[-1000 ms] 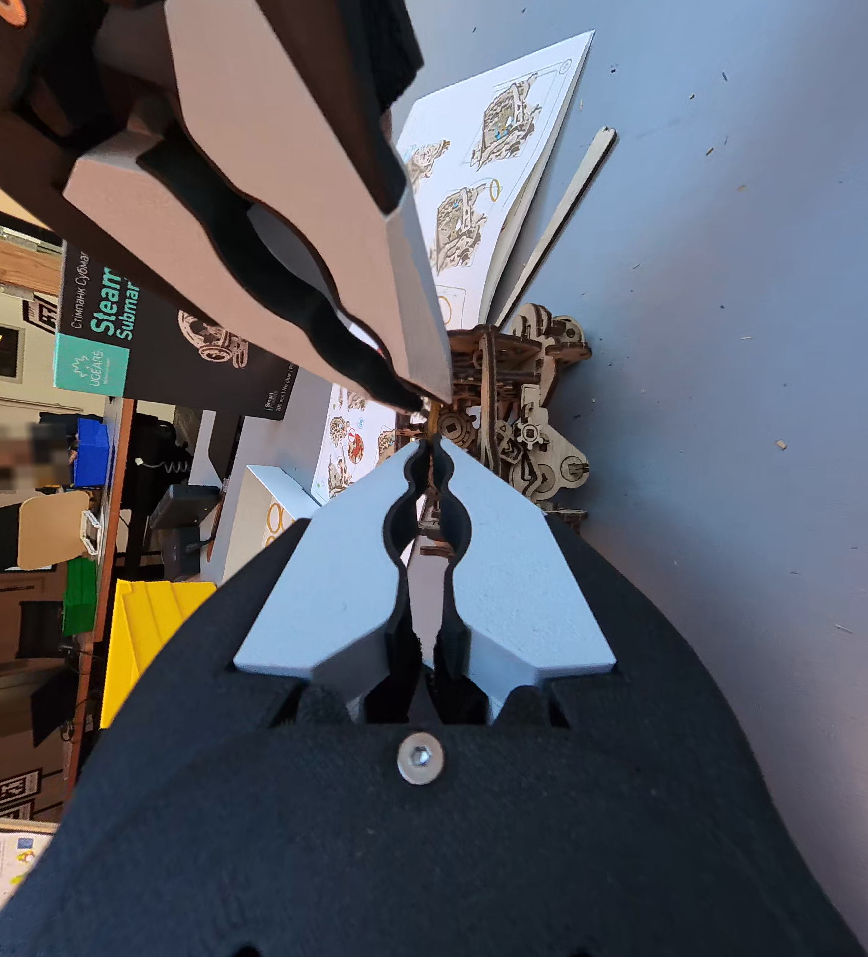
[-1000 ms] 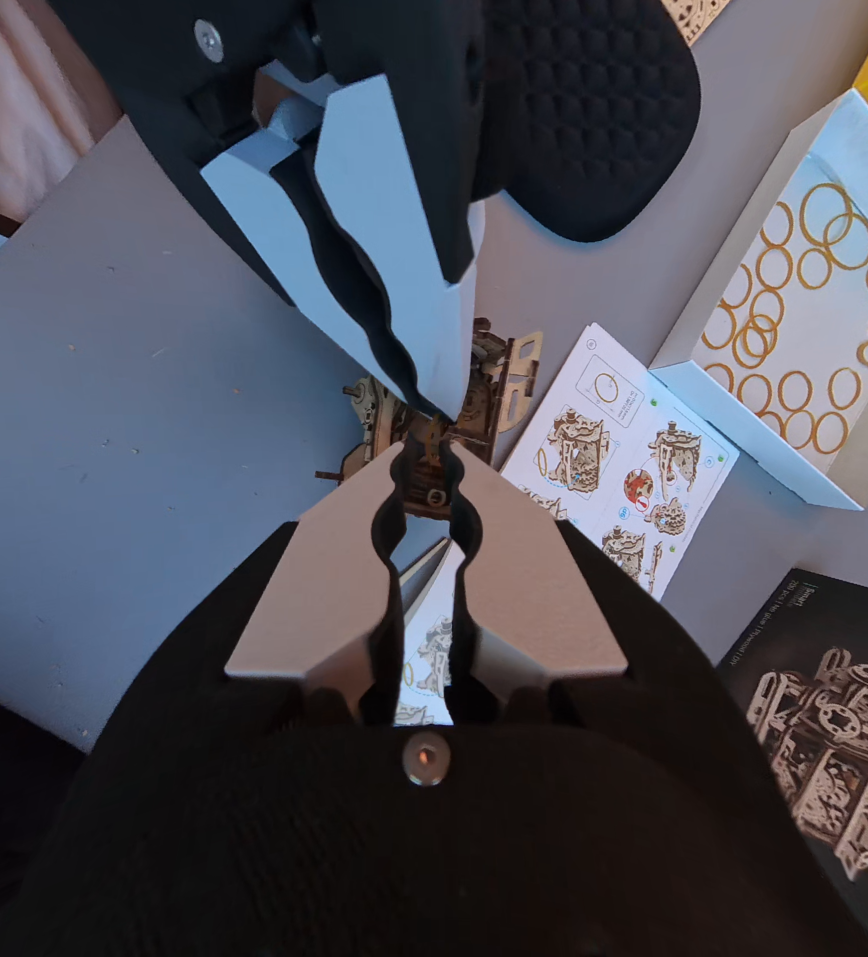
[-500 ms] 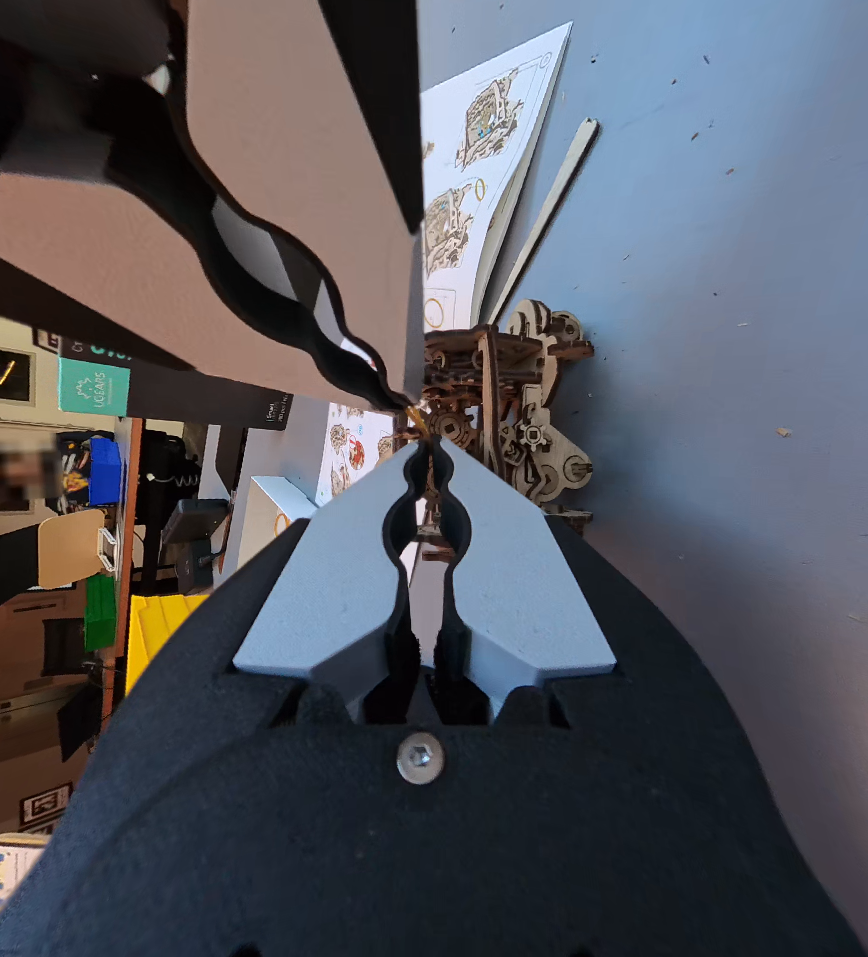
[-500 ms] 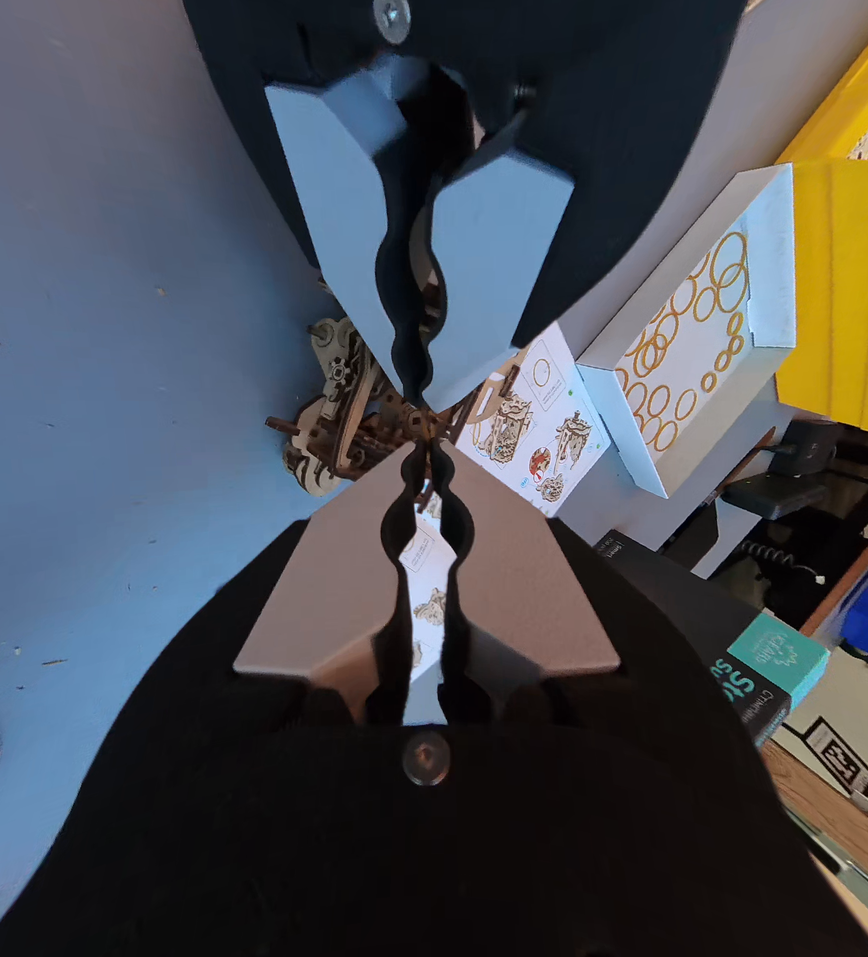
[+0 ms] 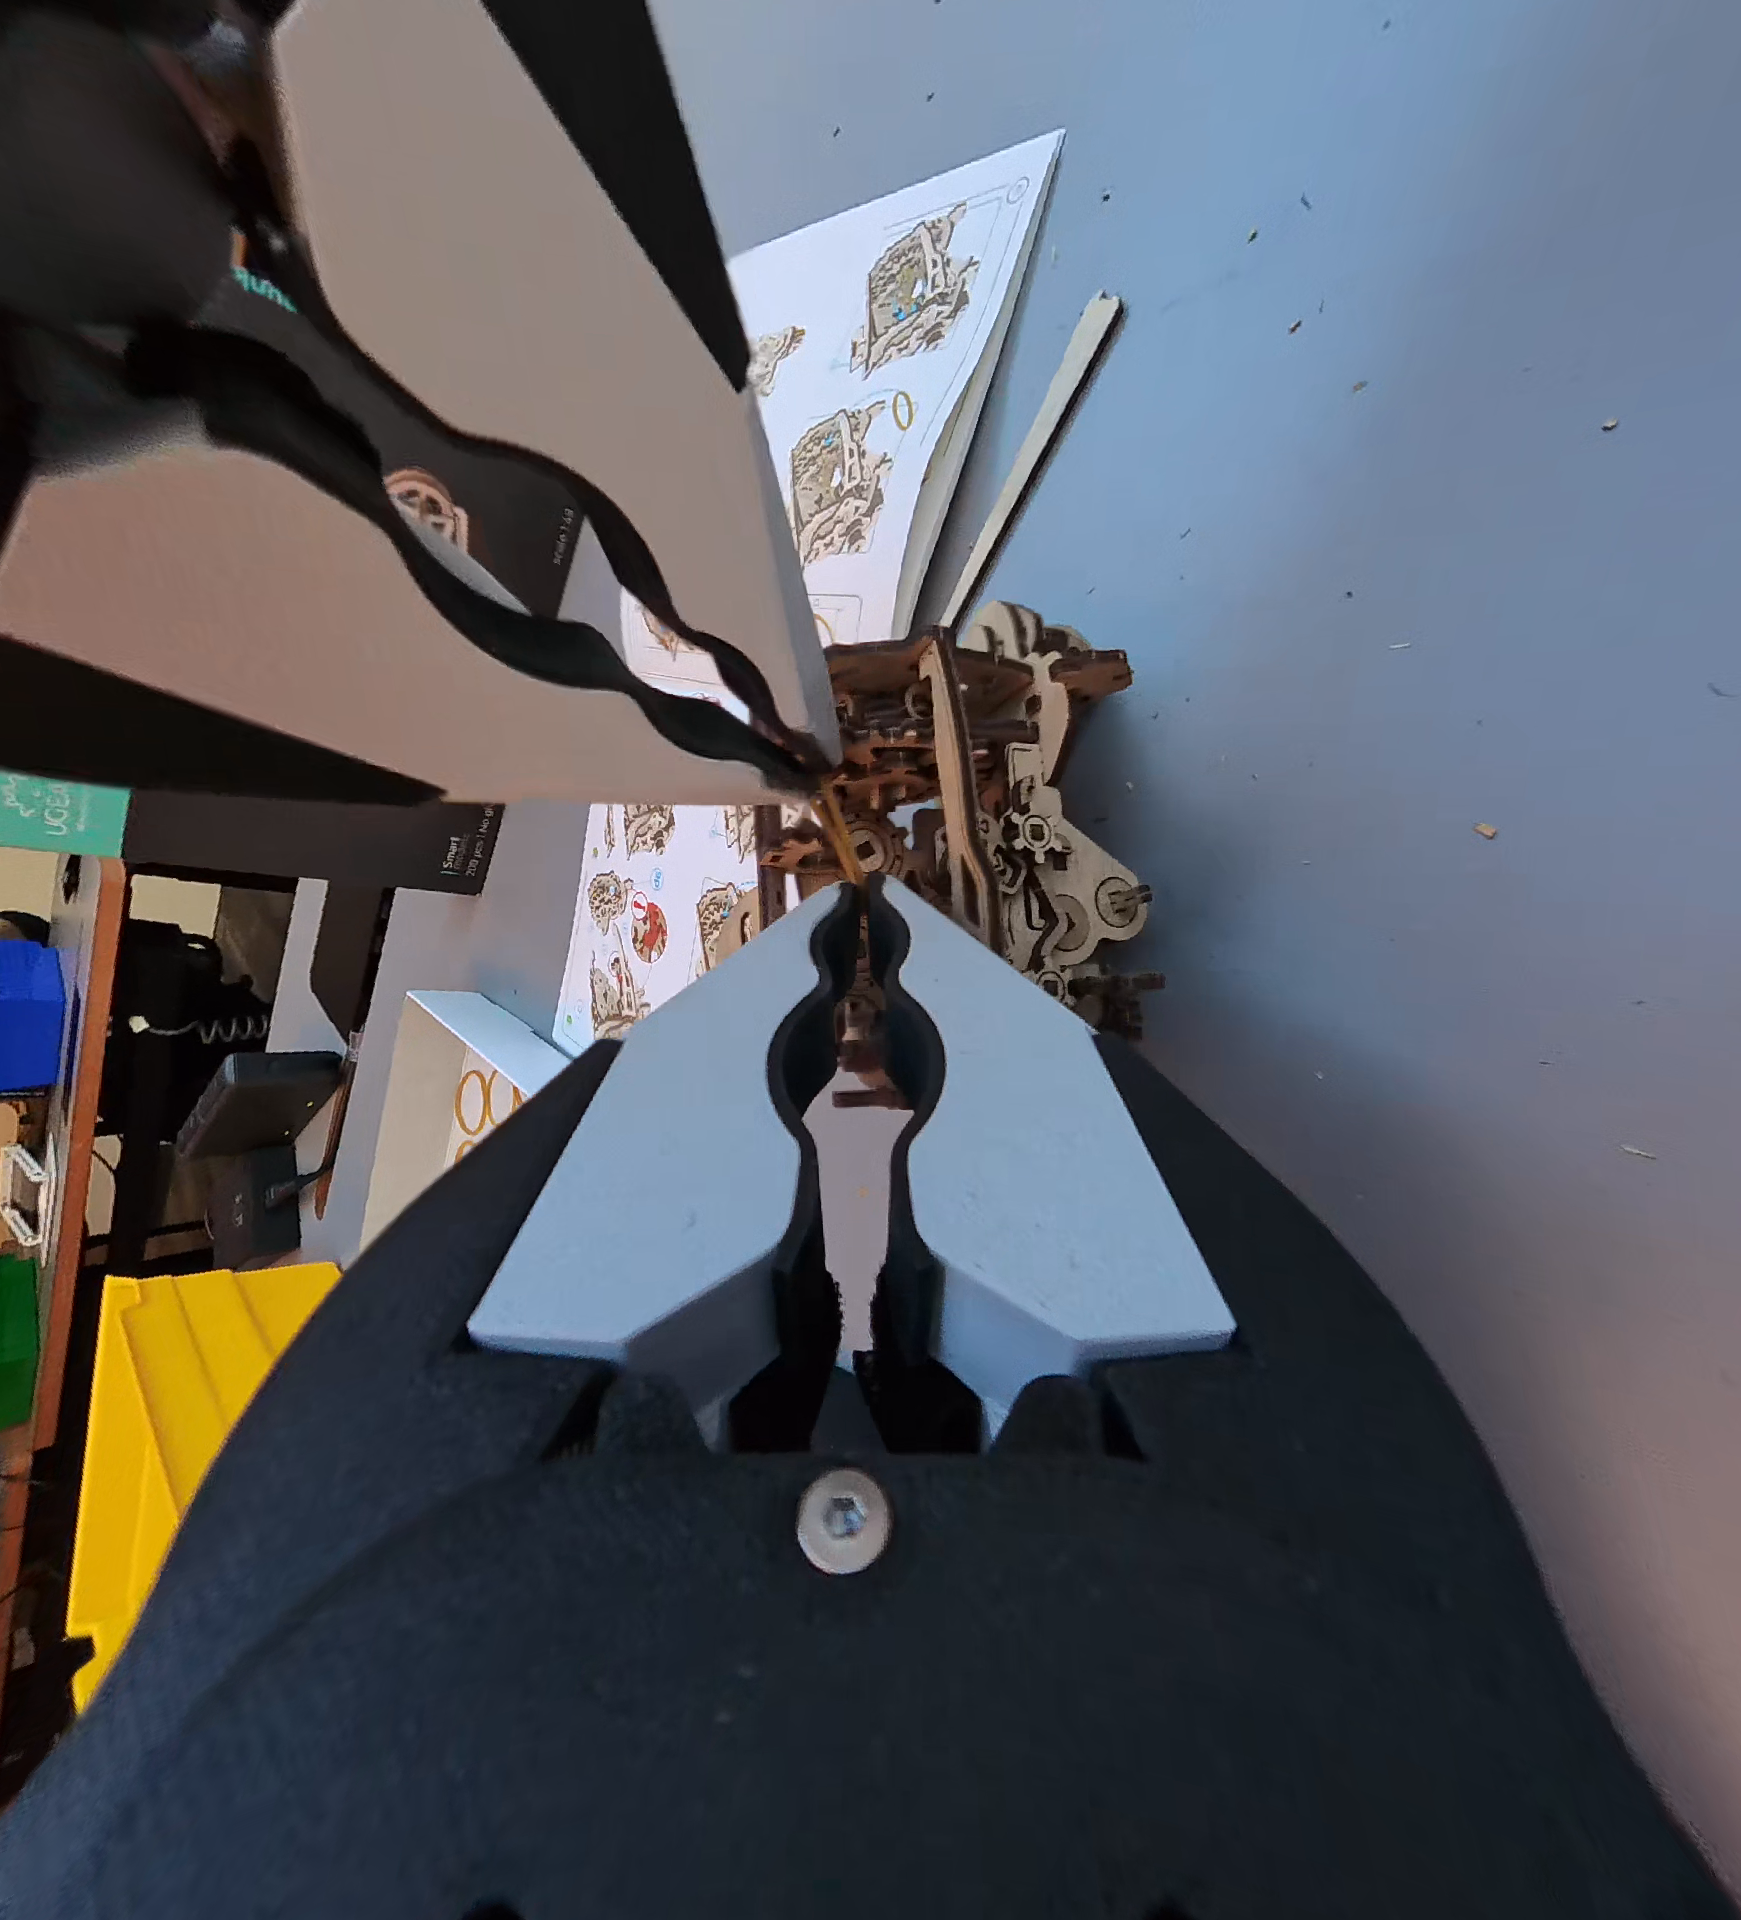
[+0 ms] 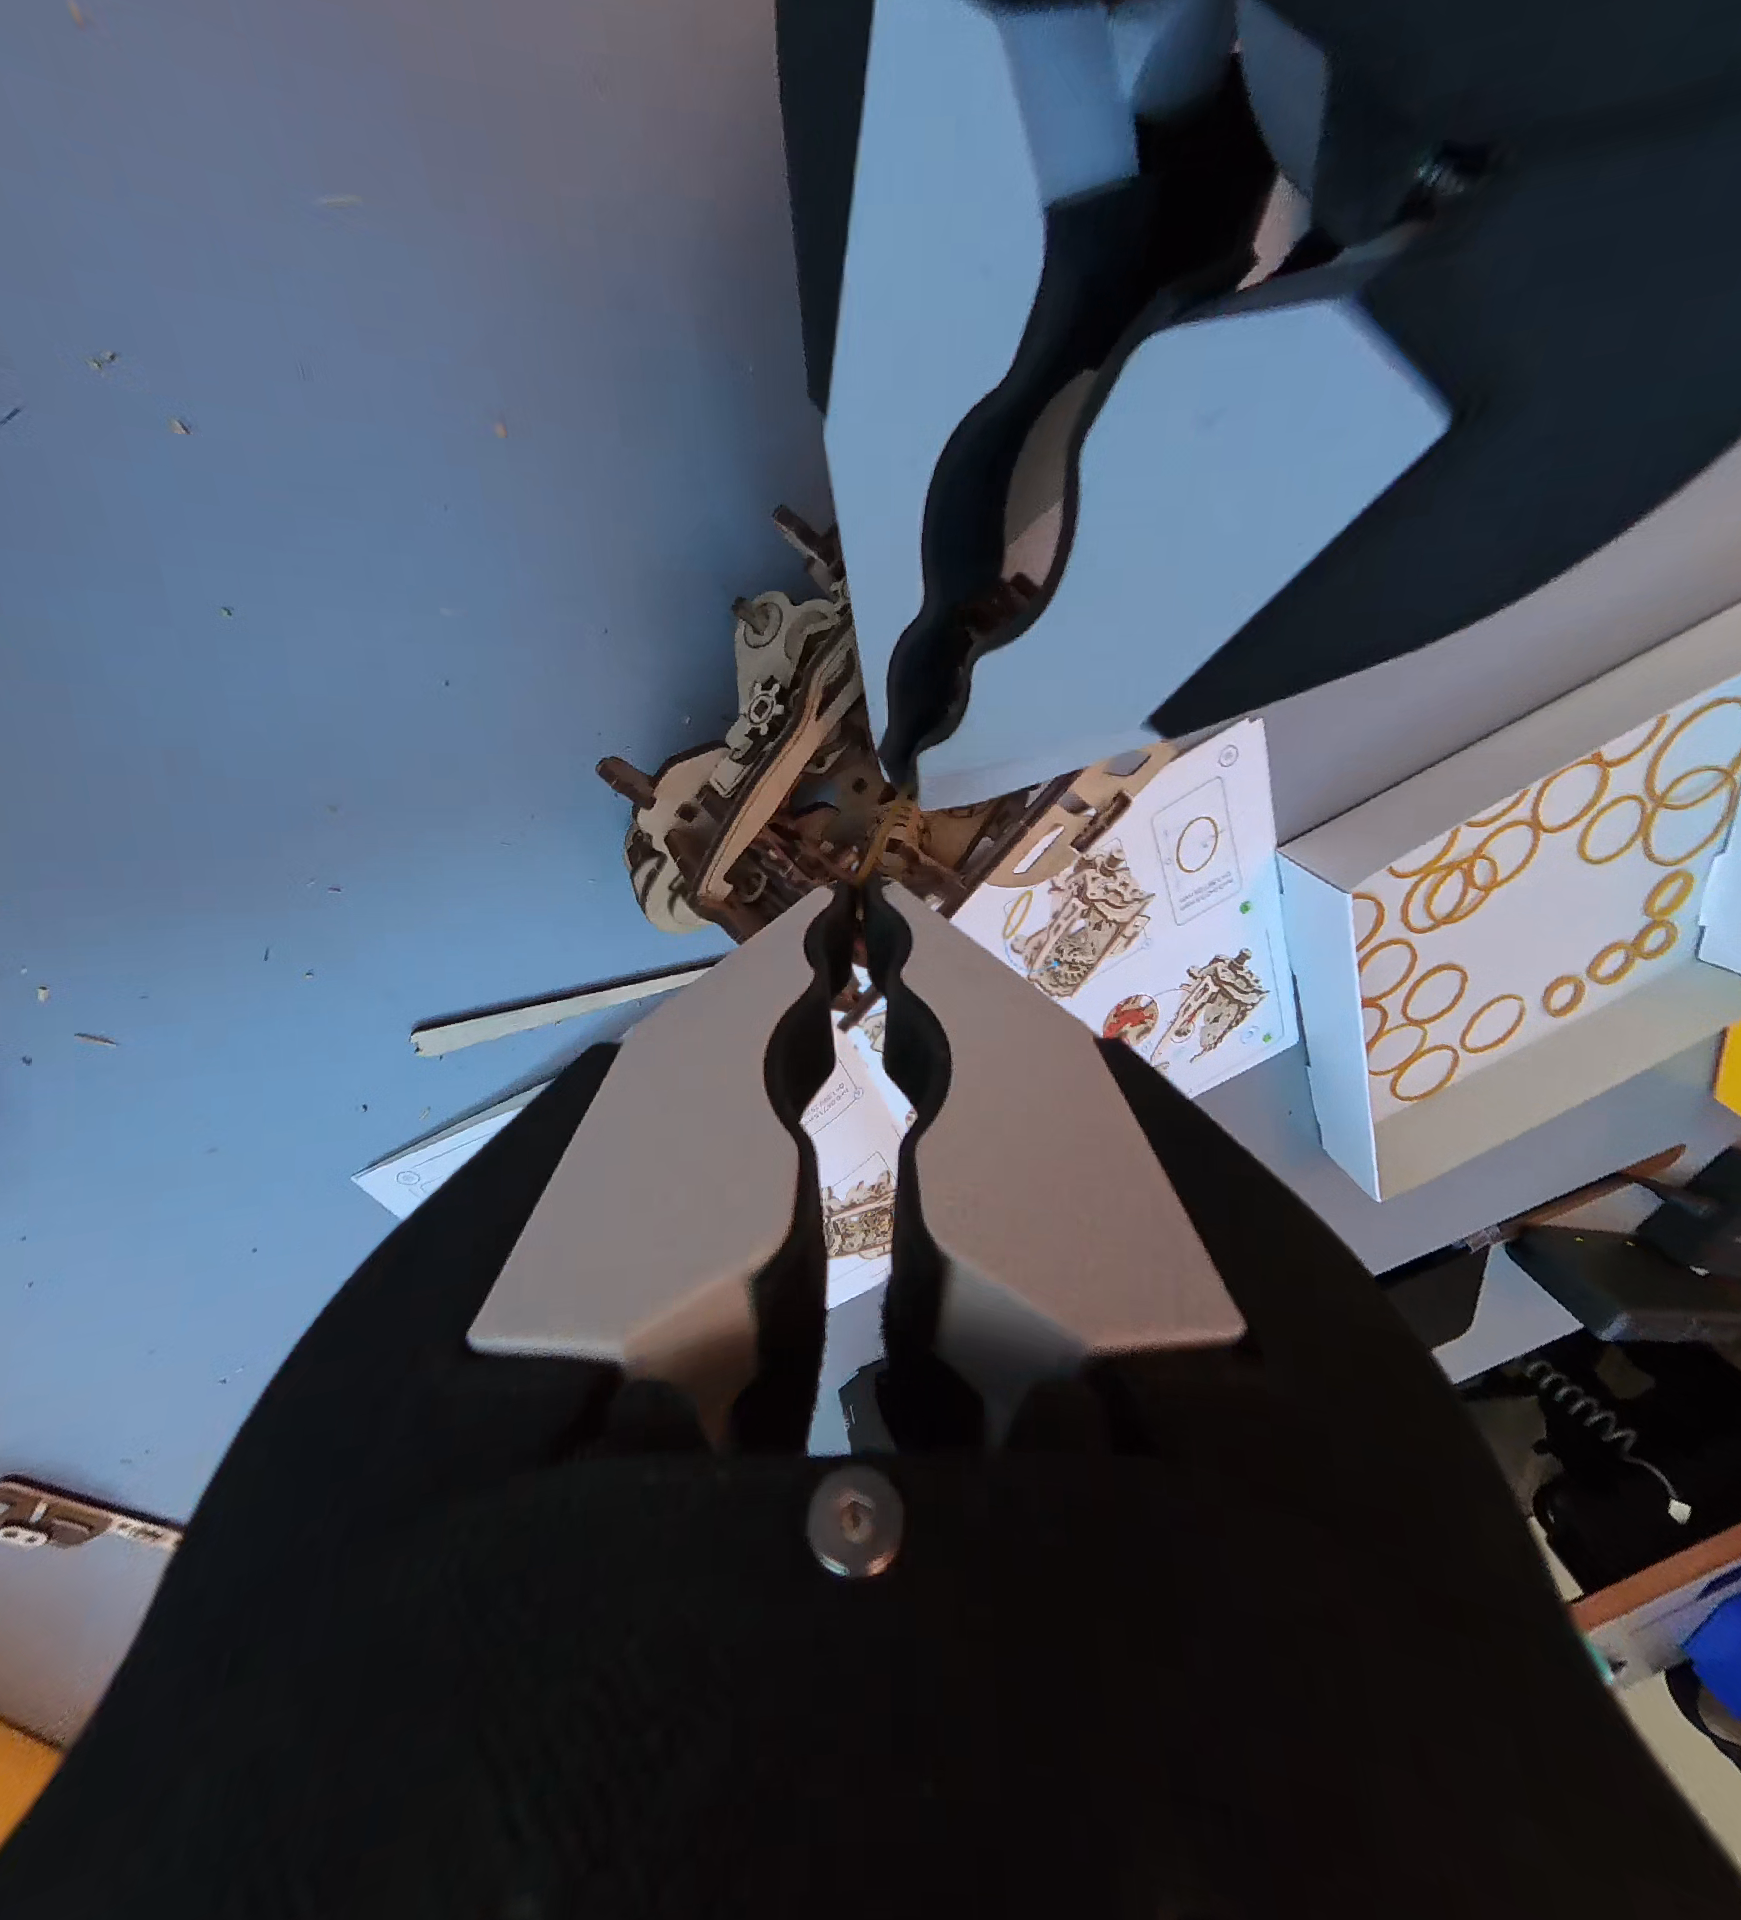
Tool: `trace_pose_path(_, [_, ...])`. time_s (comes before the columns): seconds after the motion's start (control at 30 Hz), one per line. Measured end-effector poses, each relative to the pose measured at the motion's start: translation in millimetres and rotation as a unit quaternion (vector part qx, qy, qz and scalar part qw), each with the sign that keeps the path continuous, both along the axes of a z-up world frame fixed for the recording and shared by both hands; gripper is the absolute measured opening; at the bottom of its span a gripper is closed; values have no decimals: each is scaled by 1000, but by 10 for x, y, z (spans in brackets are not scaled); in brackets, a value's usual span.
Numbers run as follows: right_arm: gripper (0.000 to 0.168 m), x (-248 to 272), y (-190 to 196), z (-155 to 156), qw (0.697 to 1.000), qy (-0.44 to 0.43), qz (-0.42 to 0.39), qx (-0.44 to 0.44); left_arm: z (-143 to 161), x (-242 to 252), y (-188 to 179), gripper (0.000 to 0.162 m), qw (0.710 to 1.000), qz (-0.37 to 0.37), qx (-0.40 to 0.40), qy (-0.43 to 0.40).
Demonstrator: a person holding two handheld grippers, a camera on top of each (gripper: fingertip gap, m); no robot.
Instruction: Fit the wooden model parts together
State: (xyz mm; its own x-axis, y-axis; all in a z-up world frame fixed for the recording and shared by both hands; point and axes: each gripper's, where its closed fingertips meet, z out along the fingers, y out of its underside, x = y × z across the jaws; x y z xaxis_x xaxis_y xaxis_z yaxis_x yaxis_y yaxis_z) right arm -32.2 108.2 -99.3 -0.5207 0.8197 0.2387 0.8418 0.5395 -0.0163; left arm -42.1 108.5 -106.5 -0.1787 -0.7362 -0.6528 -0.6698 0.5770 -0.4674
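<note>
Wooden model [image 5: 991, 800] on grey table [image 5: 1468, 727] beside instruction sheet [image 5: 907, 343], directly ahead of both claws; left gripper [image 5: 861, 883] and right gripper [image 6: 861, 883], tips pinched together on a yellowish rubber band [image 6: 892, 831] at the model.

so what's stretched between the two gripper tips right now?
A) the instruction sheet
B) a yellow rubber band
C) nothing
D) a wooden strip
B: a thin yellow rubber band runs taut from the shut tips of the left gripper to the shut tips of the right gripper, just in front of the wooden model; the wooden strip and instruction sheet lie on the table untouched.
</note>
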Motion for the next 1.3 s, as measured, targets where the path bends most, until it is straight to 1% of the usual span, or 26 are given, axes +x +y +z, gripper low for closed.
trace_pose_path(0.03, [1, -9, 8, -7, 1000, -5, 3, -5, -8, -2, 6, 0, 1000, -2, 5, 4])
trace_pose_path(0.1, [1, 8, 51, -26, 999, -28, -19, -17, -20, -7, 42, 0, 1000, -3, 19, 14])
trace_pose_path(0.17, [1, 12, 16, -46, 997, -43, -41, -56, -5, 10, 49, 0, 1000, -10, 19, 11])
trace_pose_path(0.27, [1, 28, 10, -44, 993, -41, -62, -94, -21, 27, 52, 0, 1000, -23, 5, 9])
trace_pose_path(0.33, [1, 47, 11, -37, 989, -34, -83, -120, -14, 38, 56, 0, 999, -36, 9, 9])
trace_pose_path(0.47, [1, 88, -19, -42, 975, -44, -131, -174, -12, 66, 77, 0, 998, -51, 34, 16])
trace_pose_path(0.6, [4, 119, -54, -43, 962, -63, -161, -209, -65, 68, 129, 0, 996, -57, 53, 36])
trace_pose_path(0.93, [5, 164, -145, -37, 924, -79, -229, -296, -87, 105, 156, 0, 992, -85, 64, 65])
trace_pose_path(0.97, [6, 160, -163, -32, 920, -76, -231, -306, -88, 110, 152, 0, 992, -88, 66, 68])
trace_pose_path(1.03, [13, 151, -189, -17, 914, -69, -235, -323, -89, 120, 152, 0, 991, -92, 70, 70])
trace_pose_path(1.1, [12, 149, -183, -8, 914, -58, -236, -325, -88, 130, 152, 0, 990, -96, 72, 71])
trace_pose_path(1.3, [12, 172, -99, 56, 930, -10, -215, -298, -81, 153, 173, 0, 990, -99, 77, 68])
